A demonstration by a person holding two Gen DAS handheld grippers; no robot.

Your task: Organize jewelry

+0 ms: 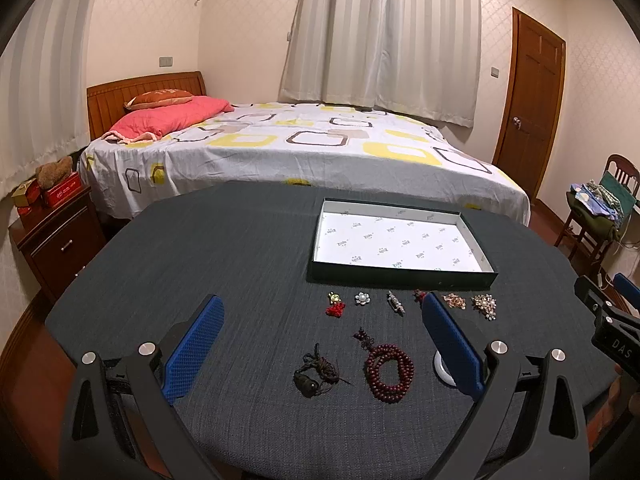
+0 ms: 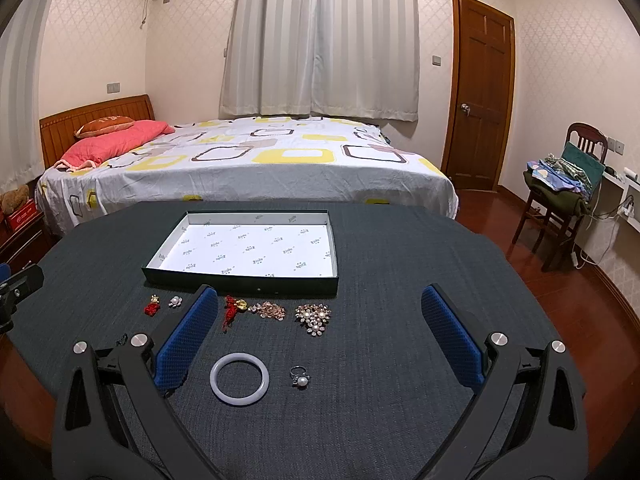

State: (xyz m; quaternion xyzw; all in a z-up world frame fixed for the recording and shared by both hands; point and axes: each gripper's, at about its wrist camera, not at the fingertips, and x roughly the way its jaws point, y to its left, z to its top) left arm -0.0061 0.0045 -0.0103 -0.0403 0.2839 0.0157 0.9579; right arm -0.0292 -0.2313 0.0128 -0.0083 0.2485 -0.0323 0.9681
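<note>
Left wrist view: the left gripper (image 1: 320, 328) hangs over the near edge of the table (image 1: 200, 248), jaws spread wide and holding nothing. Between its blue pads lie a dark red bead bracelet (image 1: 389, 372) and a black knotted cord piece (image 1: 316, 372). The right gripper (image 2: 316, 328) is likewise released and empty, with a white bangle (image 2: 239, 378) and a pearl ring (image 2: 300, 376) between its fingers.

The shallow box (image 1: 400, 276), dark outside and lined with printed white paper, sits toward the far edge and holds nothing yet, so sorting looks to be only starting. Along its near wall runs a row of small pieces: a red tassel charm (image 1: 335, 306), a pearl flower brooch (image 1: 362, 298), a slim crystal clip (image 1: 396, 302), a pinkish crystal cluster (image 2: 268, 310) and a pearl-and-crystal brooch (image 2: 313, 317).

For a good first pick, the bangle seems easiest (rigid, smooth, an open ring): close one pad inside the hoop and one outside, gently, since its glossy surface may slip. The beads and cord are limp and would likely sag, so pinch them at a bunched part. The woven tablecloth should keep pieces from sliding.
</note>
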